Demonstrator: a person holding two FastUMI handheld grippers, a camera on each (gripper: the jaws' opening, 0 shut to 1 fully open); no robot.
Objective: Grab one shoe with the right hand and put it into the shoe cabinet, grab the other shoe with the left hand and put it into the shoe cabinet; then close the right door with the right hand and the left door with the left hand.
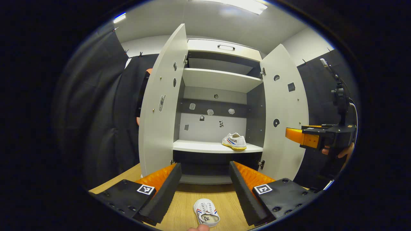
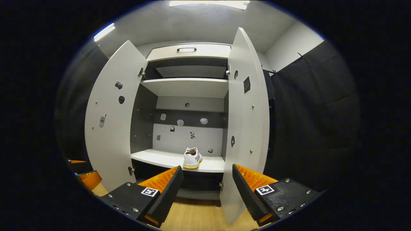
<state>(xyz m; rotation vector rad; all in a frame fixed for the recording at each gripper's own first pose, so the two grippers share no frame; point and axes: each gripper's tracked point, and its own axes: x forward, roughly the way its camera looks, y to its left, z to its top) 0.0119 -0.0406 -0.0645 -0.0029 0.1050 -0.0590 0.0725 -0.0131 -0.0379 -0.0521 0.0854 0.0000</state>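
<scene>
Shoe cabinet (image 1: 218, 80) with both doors open, one shoe shelved.
My left gripper (image 1: 205, 184) hangs spread above the second shoe (image 1: 206, 212) on the wooden floor (image 1: 179, 211); my right gripper (image 2: 205, 189), also spread, faces the shelved shoe (image 2: 192, 158).

Black fingers (image 1: 167, 189) (orange-ribbed, seemingly plastic).

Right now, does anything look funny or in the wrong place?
One white sneaker lies on the wooden floor between the left gripper's open fingers, while its mate already sits on the shoe cabinet's lower shelf. Both doors stand open. Nothing looks damaged.
</scene>
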